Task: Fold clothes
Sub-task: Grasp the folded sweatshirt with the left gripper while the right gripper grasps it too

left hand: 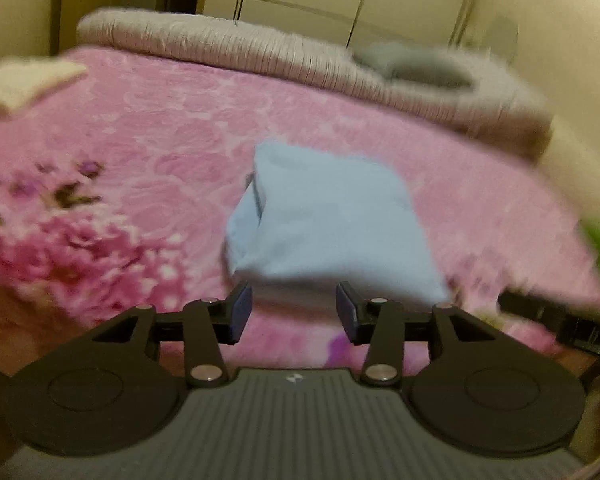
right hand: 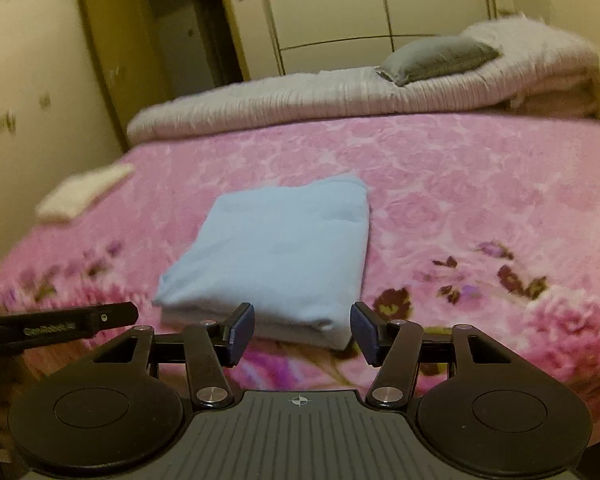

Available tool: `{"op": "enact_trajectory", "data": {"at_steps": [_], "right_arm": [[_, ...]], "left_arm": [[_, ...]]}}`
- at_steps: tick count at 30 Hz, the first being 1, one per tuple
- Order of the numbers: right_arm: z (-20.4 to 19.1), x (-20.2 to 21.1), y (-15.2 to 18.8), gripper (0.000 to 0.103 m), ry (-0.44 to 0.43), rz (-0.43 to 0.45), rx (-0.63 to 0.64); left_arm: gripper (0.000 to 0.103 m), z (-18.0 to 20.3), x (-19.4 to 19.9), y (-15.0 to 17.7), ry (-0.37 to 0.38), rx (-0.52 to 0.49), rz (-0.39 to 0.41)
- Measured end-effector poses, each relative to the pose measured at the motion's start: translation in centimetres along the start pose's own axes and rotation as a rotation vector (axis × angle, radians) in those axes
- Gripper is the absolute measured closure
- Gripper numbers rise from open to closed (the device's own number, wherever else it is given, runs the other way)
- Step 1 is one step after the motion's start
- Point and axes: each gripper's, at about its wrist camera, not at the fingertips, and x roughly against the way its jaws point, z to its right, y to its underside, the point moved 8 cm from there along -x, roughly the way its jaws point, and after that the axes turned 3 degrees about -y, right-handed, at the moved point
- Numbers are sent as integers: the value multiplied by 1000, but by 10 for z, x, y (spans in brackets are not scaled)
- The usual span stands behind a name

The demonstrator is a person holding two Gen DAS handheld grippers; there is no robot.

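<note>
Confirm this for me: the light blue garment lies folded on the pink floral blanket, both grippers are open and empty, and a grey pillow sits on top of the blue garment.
One detail is wrong. The grey pillow sits on the pale rolled quilt at the far edge, not on the light blue garment; the right wrist view shows it. The rest holds: folded on the pink floral blanket, left gripper and right gripper open, empty.

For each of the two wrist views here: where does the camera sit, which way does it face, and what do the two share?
Left wrist: on the left gripper, jaws open, facing downward across the pink blanket at the folded blue garment; the other gripper's tip shows at right.
Right wrist: on the right gripper, jaws open, same aim; the left gripper's tip shows at left.
Shared: garment, blanket, cream cloth, grey pillow.
</note>
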Motion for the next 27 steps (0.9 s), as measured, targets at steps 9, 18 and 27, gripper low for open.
{"op": "enact_trajectory", "data": {"at_steps": [9,18,27], "right_arm": [[88,-67,1,44,-168,-104,-497],[124,-122,-6,33,-252,-162,-747],[120,-163,-26,31,-300,-192,-768]], "left_arm": [[50,-96,-68,-23,148,441,-73],[44,-79,-149,-33,209,413,-209],[42,-56,-192,-42,359,482,-313]]}}
